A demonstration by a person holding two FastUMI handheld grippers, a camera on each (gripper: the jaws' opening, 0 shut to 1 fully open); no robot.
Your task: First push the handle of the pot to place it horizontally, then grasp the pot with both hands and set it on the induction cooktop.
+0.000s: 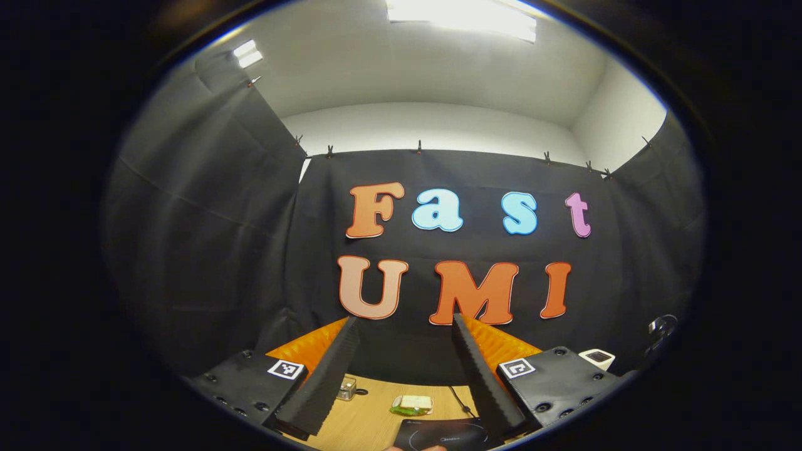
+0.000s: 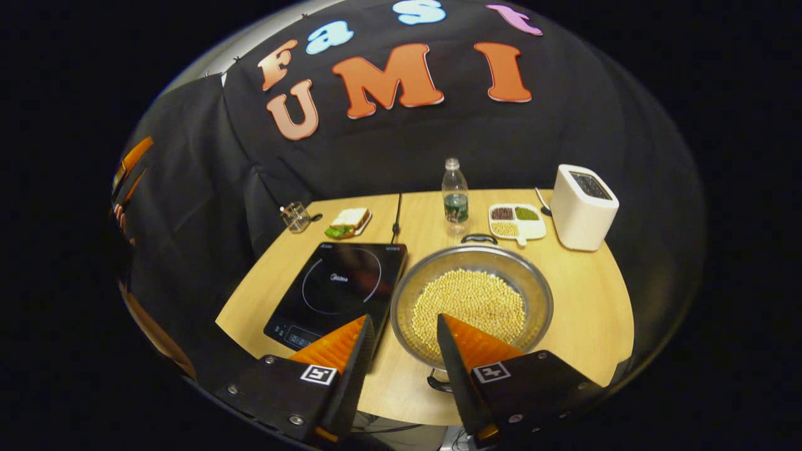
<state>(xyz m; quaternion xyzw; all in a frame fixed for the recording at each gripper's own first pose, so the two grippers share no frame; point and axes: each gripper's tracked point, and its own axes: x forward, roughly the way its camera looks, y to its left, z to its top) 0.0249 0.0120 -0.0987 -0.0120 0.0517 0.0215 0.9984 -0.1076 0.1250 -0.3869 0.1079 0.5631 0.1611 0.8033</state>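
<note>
With both the right gripper and left gripper spread empty, a careless shove could have tipped beans from the pot beside the cooktop.

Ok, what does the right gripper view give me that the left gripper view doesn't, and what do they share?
Right gripper view: the pot full of yellow beans, standing on the table beside the induction cooktop, plus a water bottle and a divided dish. The right gripper is open, above the pot's near rim.

Left gripper view: the booth's ceiling light; the left gripper is open, aimed high at the wall.

Shared: the cooktop, the sandwich, the small glass, the white box.
</note>
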